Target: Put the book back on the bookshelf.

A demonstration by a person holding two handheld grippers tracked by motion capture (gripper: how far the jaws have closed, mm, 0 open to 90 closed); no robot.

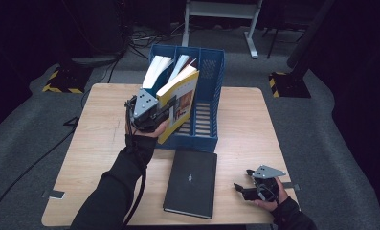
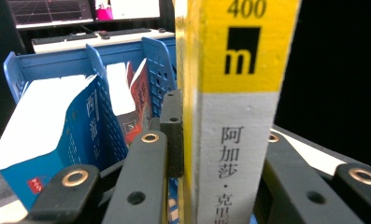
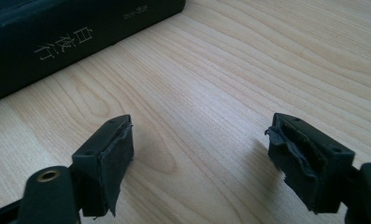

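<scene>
I hold the yellow book (image 1: 179,103) upright by its spine in my left gripper's (image 1: 155,111) clamped jaws, poised over the blue file rack (image 1: 210,91) so it can slot in, while my right gripper (image 1: 254,188) rests wide-jawed on the counter (image 1: 106,129) near the black book (image 1: 191,182).
</scene>
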